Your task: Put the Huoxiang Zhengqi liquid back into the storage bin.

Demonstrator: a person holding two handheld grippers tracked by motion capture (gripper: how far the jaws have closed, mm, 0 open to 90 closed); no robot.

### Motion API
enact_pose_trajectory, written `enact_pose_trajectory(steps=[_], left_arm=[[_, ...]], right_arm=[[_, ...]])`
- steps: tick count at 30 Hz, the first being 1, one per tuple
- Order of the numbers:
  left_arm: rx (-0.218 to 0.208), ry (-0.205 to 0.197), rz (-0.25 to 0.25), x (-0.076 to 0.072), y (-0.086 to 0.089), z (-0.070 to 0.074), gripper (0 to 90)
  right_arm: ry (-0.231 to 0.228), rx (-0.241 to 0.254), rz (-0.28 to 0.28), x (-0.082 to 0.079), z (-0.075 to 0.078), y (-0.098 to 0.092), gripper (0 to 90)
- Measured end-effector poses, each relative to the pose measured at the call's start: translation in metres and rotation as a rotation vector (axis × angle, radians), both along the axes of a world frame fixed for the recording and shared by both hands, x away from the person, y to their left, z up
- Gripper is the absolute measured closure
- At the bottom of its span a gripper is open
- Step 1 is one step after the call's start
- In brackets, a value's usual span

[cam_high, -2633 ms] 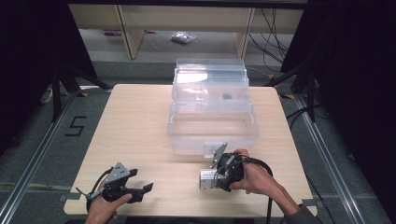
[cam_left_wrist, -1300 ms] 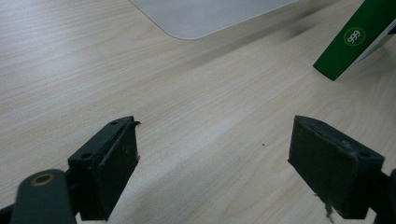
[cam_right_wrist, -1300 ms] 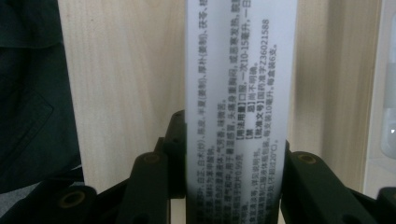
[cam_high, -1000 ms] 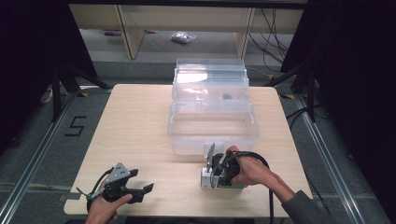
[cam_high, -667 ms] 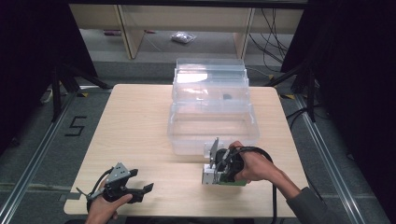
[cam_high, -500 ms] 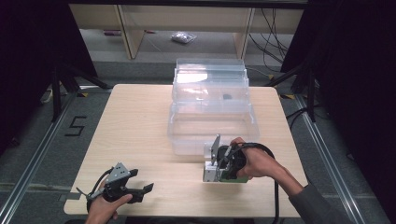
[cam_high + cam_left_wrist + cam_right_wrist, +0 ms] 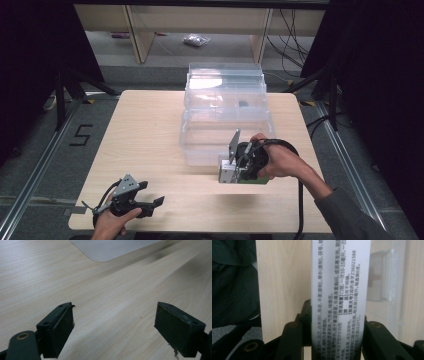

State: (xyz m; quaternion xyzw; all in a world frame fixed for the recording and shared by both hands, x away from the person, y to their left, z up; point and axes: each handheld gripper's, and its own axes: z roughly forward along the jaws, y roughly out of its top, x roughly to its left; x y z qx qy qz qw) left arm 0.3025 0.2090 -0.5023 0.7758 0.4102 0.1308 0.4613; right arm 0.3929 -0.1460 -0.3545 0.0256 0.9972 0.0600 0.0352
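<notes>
One white carton point(image 7: 340, 297) with printed text is clamped between the jaws of the right hand-held gripper point(image 7: 239, 169), held just above the table point(image 7: 150, 130) right in front of the clear plastic bin point(image 7: 226, 122). I'd say this is the carry step, and next the carton needs lifting over the bin's near wall and releasing inside. The left hand-held gripper point(image 7: 131, 197) rests near the table's front edge, jaws spread and empty.

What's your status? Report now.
Right gripper jaws shut on white printed box. Left gripper open, idle on table. Clear bin just ahead.
</notes>
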Motion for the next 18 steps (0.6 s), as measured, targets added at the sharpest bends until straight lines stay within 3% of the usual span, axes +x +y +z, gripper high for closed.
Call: enact_pose_trajectory(steps=[1,4,5,7,8,9,11,12,15,16,18], left_arm=[[0.001,0.003,0.001,0.000,0.000,0.000,15.0],[0.001,0.002,-0.001,0.000,0.000,0.000,15.0],[0.000,0.000,0.006,0.000,0.000,0.000,15.0],[-0.001,-0.002,0.005,0.000,0.000,0.000,15.0],[-0.002,-0.003,0.006,0.000,0.000,0.000,15.0],[0.000,-0.002,0.004,0.000,0.000,0.000,15.0],[0.001,-0.002,0.004,0.000,0.000,0.000,15.0],[0.000,-0.002,0.004,0.000,0.000,0.000,15.0],[-0.002,0.008,0.006,0.000,0.000,0.000,15.0],[-0.002,0.008,0.006,0.000,0.000,0.000,15.0],[-0.002,0.007,0.004,0.000,0.000,0.000,15.0]], right_arm=[[-0.007,0.006,0.018,0.002,0.002,0.000,64.8],[-0.004,-0.006,0.001,0.003,0.009,-0.001,64.8],[-0.008,-0.001,0.028,0.005,0.010,-0.001,64.8],[-0.014,-0.007,0.009,0.006,0.016,-0.003,64.8],[-0.022,0.001,0.033,0.008,0.018,-0.003,64.8],[-0.023,-0.005,-0.001,0.007,0.021,-0.004,64.8],[-0.032,-0.002,0.036,0.011,0.026,-0.004,64.8],[-0.031,-0.005,0.004,0.010,0.029,-0.005,64.8],[-0.043,-0.006,0.009,0.015,0.037,-0.006,64.8],[-0.048,-0.008,0.036,0.018,0.039,-0.006,64.8],[-0.053,-0.008,0.010,0.019,0.040,-0.006,64.8]])
